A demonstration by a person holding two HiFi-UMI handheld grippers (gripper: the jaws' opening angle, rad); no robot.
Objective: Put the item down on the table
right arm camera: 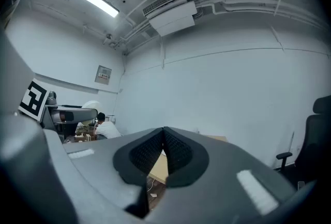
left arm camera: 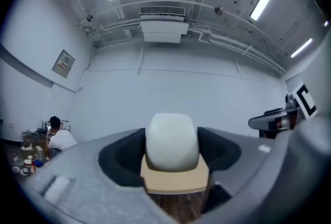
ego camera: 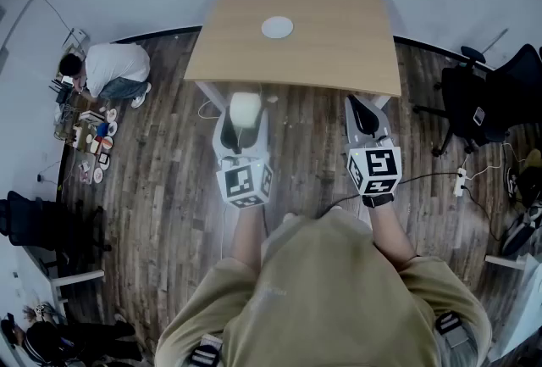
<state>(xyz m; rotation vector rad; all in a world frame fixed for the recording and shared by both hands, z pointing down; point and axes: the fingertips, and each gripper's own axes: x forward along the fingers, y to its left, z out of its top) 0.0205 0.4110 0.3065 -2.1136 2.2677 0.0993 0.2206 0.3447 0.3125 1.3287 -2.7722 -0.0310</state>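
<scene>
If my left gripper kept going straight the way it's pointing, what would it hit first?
Probably the table, whose near edge lies just ahead of the left gripper and its white item. It may ride above the tabletop, though; height is unclear.

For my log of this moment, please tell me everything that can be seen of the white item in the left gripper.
The white item is a smooth, matte, off-white block with rounded corners and no visible print; its material I cannot tell. It stands upright between the dark pads of the left gripper, clamped on both sides. In the head view it is short of the near edge of the table, not resting on it.
</scene>
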